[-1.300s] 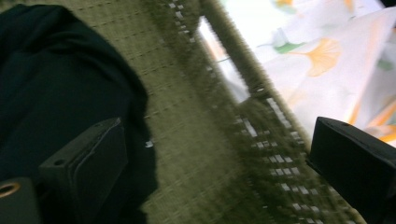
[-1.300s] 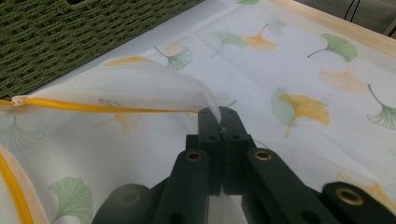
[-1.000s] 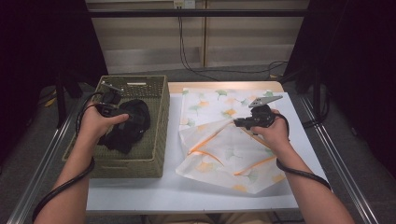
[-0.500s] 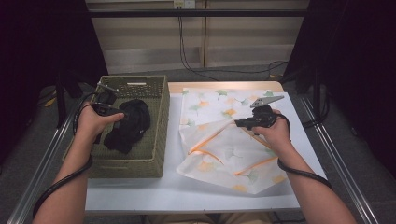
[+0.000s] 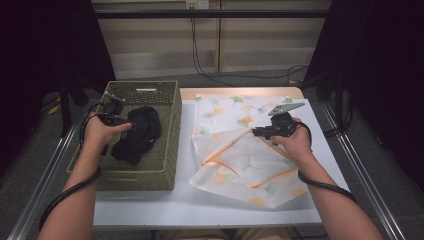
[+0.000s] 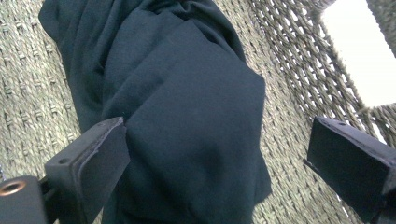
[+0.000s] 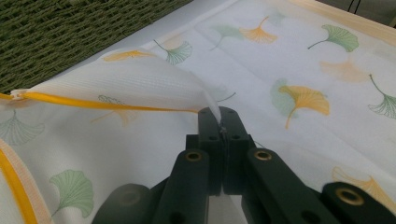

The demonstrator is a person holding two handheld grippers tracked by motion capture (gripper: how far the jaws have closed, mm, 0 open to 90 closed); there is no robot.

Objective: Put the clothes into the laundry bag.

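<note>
Two grippers | left gripper lowered, jaws apart around dark garment in basket | right gripper clamps leaf-print bag beside basket | grasp next

On the counter, the basket sits at 9 o'clock with the garment in it. The leaf-print cloth lies at 3 o'clock, just beside the basket.

A white table stands before hanging cables (black).
</note>
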